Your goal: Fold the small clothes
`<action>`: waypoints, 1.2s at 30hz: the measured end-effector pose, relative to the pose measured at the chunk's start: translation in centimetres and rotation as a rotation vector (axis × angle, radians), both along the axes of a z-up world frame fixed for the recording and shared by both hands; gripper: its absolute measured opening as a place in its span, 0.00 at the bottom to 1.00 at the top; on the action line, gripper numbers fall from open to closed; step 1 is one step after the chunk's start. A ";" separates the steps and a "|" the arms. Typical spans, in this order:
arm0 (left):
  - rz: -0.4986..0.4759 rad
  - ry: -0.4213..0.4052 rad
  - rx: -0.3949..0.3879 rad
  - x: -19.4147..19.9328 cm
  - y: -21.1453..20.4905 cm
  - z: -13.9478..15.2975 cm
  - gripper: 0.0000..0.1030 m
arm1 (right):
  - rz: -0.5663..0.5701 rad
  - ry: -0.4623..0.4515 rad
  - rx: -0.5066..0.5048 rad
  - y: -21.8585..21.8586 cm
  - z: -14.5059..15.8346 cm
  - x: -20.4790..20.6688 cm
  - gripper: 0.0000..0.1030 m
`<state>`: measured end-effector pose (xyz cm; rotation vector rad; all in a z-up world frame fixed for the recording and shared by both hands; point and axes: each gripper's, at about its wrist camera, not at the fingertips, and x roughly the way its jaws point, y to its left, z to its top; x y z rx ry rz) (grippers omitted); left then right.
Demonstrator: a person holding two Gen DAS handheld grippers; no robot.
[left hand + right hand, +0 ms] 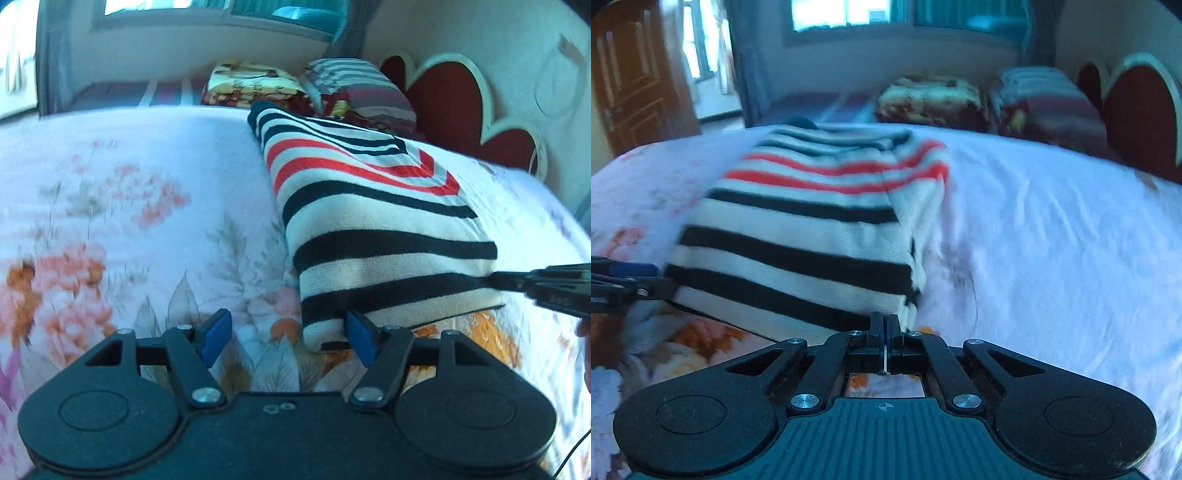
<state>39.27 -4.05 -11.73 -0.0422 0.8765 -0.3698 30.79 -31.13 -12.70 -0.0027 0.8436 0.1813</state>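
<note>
A small striped sweater (373, 225), white with black and red bands, lies folded lengthwise on the floral bed cover (122, 206). My left gripper (288, 339) is open, its blue pads astride the sweater's near left corner. My right gripper (884, 326) is shut on the sweater's (809, 229) near right corner at the hem. In the left wrist view the right gripper (517, 280) comes in from the right and meets the hem's edge. In the right wrist view the left gripper (631, 275) sits at the hem's left end.
Folded blankets (255, 85) and a striped pillow (365, 92) lie at the bed's far end. A red heart-shaped headboard (454, 103) stands at the right. A wooden door (631, 81) is at the far left. The bed cover (1052, 229) stretches out on both sides.
</note>
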 end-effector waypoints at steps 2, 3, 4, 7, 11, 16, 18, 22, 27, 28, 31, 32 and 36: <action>-0.009 -0.033 0.020 -0.4 0.3 1.5 0.65 | -0.044 -0.037 -0.025 -0.3 1.4 -0.5 0.44; -0.008 -0.060 0.020 -0.7 0.6 2.2 0.65 | -0.047 -0.091 -0.008 -0.7 2.4 -1.1 0.46; -0.007 -0.073 0.024 -0.7 0.7 2.6 0.65 | -0.048 -0.131 0.007 -1.0 3.4 -1.5 0.46; -0.001 -0.056 0.044 0.4 0.5 2.3 0.64 | -0.025 -0.154 0.016 -0.6 4.3 -0.9 0.46; 0.019 -0.060 0.026 1.0 0.1 2.3 0.64 | -0.008 -0.151 0.041 0.6 4.0 0.7 0.38; 0.019 -0.071 0.017 2.2 -0.3 2.4 0.64 | 0.035 -0.150 0.038 1.9 3.4 2.3 0.21; 0.019 -0.079 0.006 2.7 -0.5 2.5 0.64 | 0.034 -0.153 0.043 2.2 3.2 3.1 0.20; 0.003 -0.088 -0.015 4.0 -1.4 2.7 0.64 | 0.031 -0.178 0.052 2.5 3.1 4.0 0.19; -0.044 -0.042 -0.025 5.9 -3.1 1.5 0.52 | 0.060 -0.101 -0.076 3.2 -0.2 5.6 0.16; -0.050 -0.025 -0.027 6.1 -3.4 1.3 0.50 | 0.068 -0.111 -0.100 3.5 -0.4 5.7 0.16; -0.085 -0.041 0.057 5.9 -4.7 2.0 0.46 | 0.060 -0.089 -0.129 4.0 -0.4 6.1 0.16; -0.094 -0.040 0.069 5.9 -4.7 2.1 0.50 | 0.052 -0.089 -0.111 3.7 -0.5 6.1 0.16; -0.062 -0.080 0.028 5.4 -2.4 3.7 0.65 | 0.003 -0.102 0.034 1.3 1.3 5.2 0.33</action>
